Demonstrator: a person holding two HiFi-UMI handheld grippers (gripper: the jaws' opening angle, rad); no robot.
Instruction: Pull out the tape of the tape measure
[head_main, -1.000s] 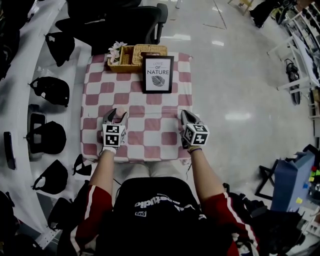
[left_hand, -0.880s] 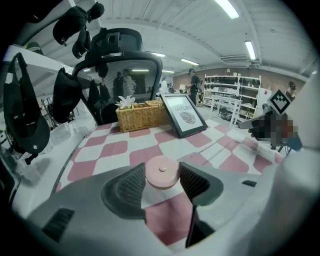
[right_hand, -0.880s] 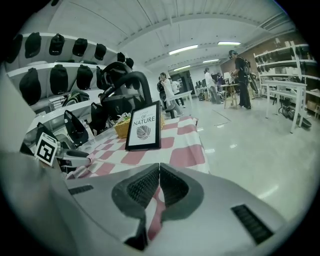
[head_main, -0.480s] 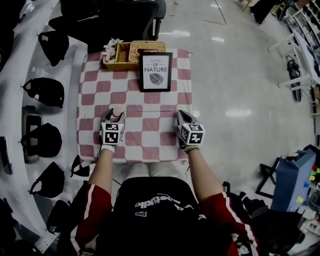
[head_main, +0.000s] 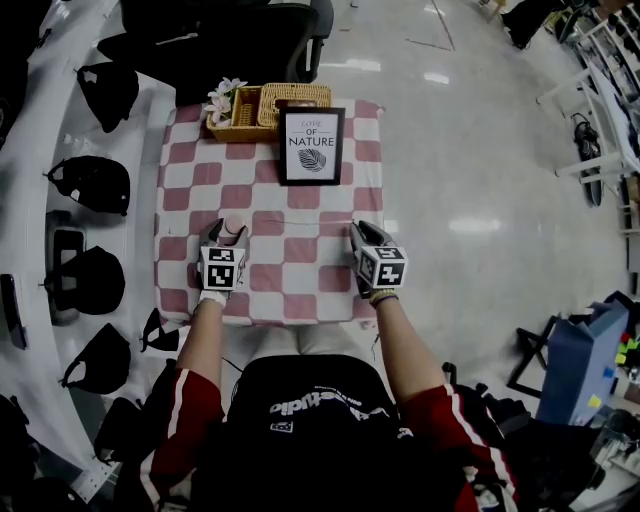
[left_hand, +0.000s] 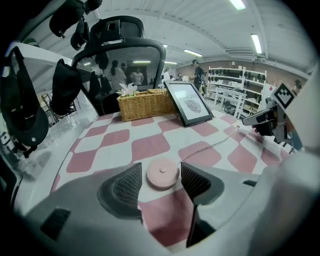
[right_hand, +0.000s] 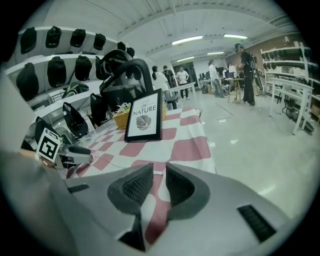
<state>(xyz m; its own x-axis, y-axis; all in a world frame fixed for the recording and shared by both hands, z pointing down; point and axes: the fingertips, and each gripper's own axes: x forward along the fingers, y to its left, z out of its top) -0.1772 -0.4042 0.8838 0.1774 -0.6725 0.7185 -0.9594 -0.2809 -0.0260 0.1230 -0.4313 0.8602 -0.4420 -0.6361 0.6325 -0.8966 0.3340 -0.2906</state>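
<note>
A round pink tape measure (left_hand: 162, 174) lies flat on the pink-and-white checked cloth (head_main: 300, 285). It sits between the jaws of my left gripper (left_hand: 161, 170), which are opening, with a thin gap on each side of it. Its thin tape (left_hand: 215, 142) is drawn out to the right across the cloth towards my right gripper (head_main: 357, 232). In the right gripper view the jaws of the right gripper (right_hand: 159, 169) stand a little apart, with the tape's end lying just at their tips. In the head view the tape measure (head_main: 232, 226) shows at the left gripper (head_main: 228, 233).
A framed leaf print (head_main: 311, 146) stands at the back of the table, with a wicker basket (head_main: 262, 108) and flowers behind it. An office chair (head_main: 250, 40) is beyond the table. A white shelf with black caps (head_main: 90, 185) runs along the left. Shiny floor lies to the right.
The left jaws, spread wide a second ago, now stand close round the pink tape measure. Both grippers have shifted slightly left in the head view.
</note>
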